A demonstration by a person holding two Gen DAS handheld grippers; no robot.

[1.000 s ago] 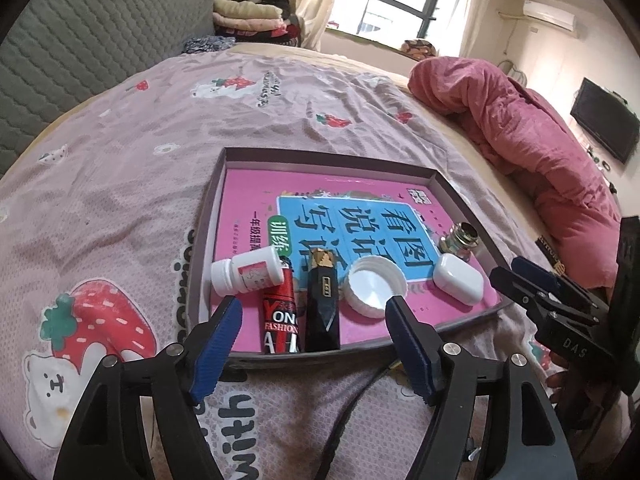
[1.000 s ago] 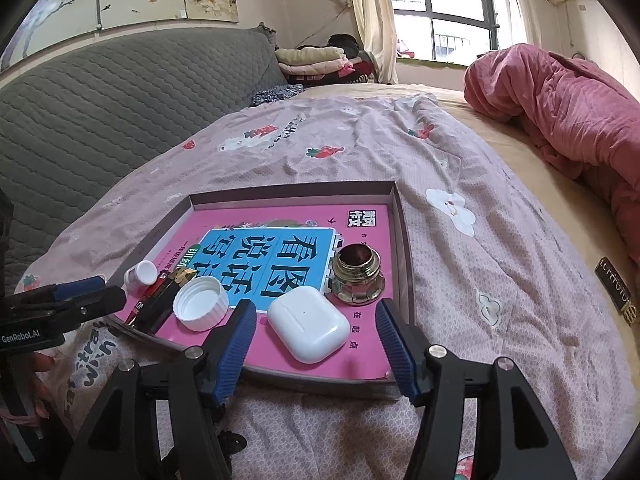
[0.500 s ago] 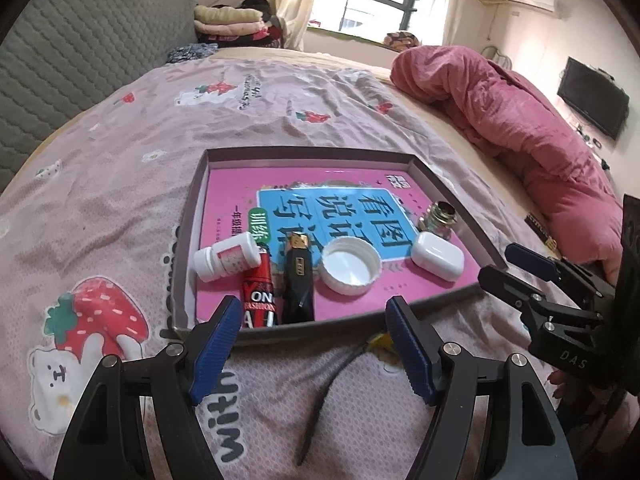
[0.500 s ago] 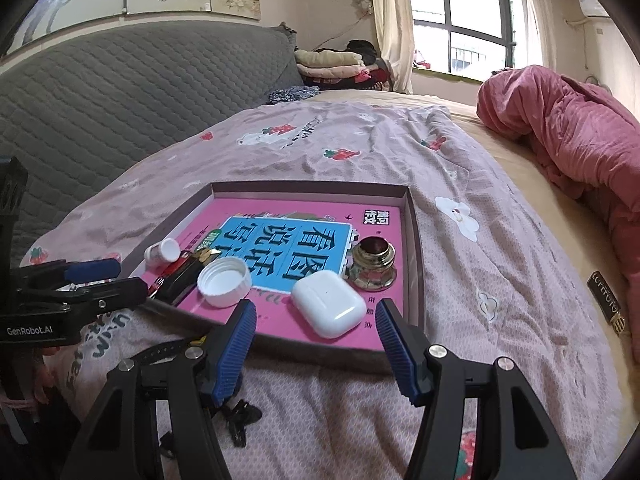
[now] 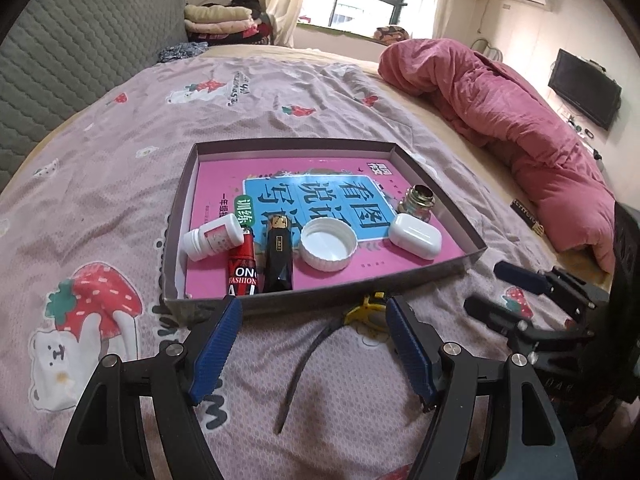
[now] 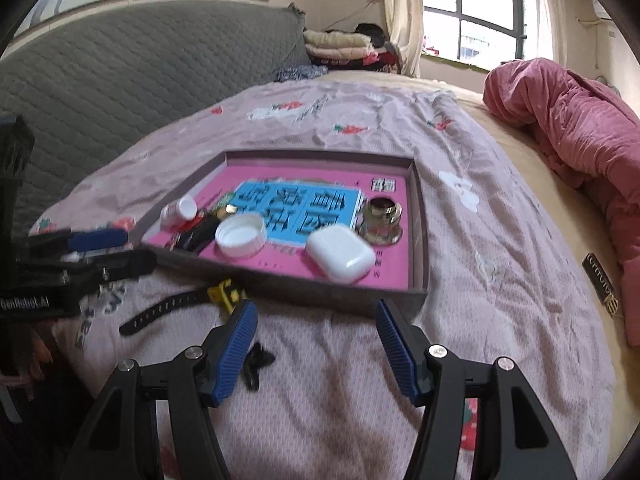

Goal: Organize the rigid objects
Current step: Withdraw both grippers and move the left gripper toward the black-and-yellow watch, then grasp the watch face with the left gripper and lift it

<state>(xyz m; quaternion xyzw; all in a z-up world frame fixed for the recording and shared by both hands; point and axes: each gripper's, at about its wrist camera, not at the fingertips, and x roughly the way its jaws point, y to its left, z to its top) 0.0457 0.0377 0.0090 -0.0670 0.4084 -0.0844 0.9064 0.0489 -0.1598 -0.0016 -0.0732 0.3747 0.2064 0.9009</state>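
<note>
A shallow brown tray lies on the bed with a pink book inside. On the book lie a white pill bottle, a red tube, a black lighter, a white cap, a white earbud case and a brass fitting. A black strap with a yellow clasp lies on the bedspread in front of the tray. My left gripper and right gripper are open and empty, both short of the tray's near wall.
A small black clip lies on the bedspread by the right gripper's left finger. A pink quilt is heaped at the right. A grey padded headboard runs along the left. Folded clothes sit at the far end.
Both grippers have pulled back from the tray and risen. The black strap and the small clip have come into view on the bedspread. The objects in the tray have not moved.
</note>
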